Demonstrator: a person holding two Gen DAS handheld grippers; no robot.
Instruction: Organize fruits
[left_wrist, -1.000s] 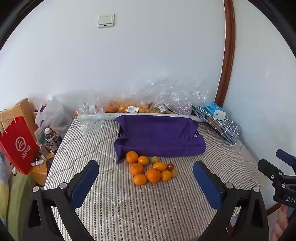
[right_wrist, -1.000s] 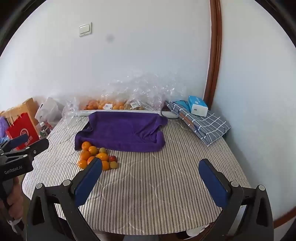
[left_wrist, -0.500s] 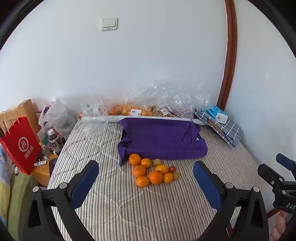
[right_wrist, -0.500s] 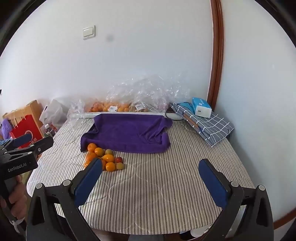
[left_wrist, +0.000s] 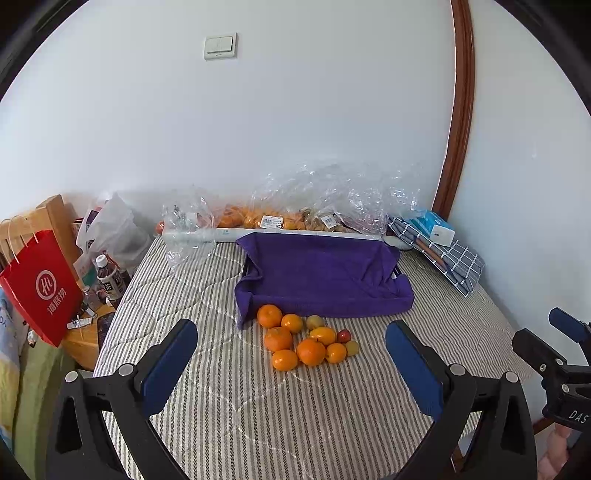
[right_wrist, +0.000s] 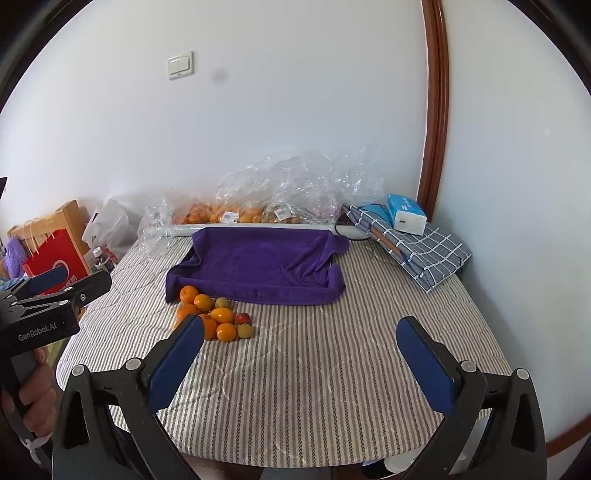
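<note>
A cluster of fruits (left_wrist: 307, 339) lies on the striped worktop (left_wrist: 295, 413), touching the near-left edge of a purple towel (left_wrist: 325, 277) draped over a tray. The cluster's long axis runs from the towel's near-left corner toward the near right. It holds several round oranges (left_wrist: 269, 315), an oval yellow-orange fruit (left_wrist: 323, 335) lying with its long axis left to right, a small red fruit (left_wrist: 344, 335) and two pale greenish ones (left_wrist: 315, 321).

The left claw (left_wrist: 291, 354) hangs above the near part of the worktop, its blue pads wide apart and holding nothing, with the fruits between them in its view. The right claw (right_wrist: 301, 354) is also spread wide and empty, further right, with the fruits by its left pad.

Along the far wall lie clear plastic bags (left_wrist: 332, 199) of more fruit. A folded checked cloth (right_wrist: 413, 243) with a tissue pack (right_wrist: 406, 218) on it sits far right. A red paper bag (left_wrist: 40, 288) stands off the left edge.
</note>
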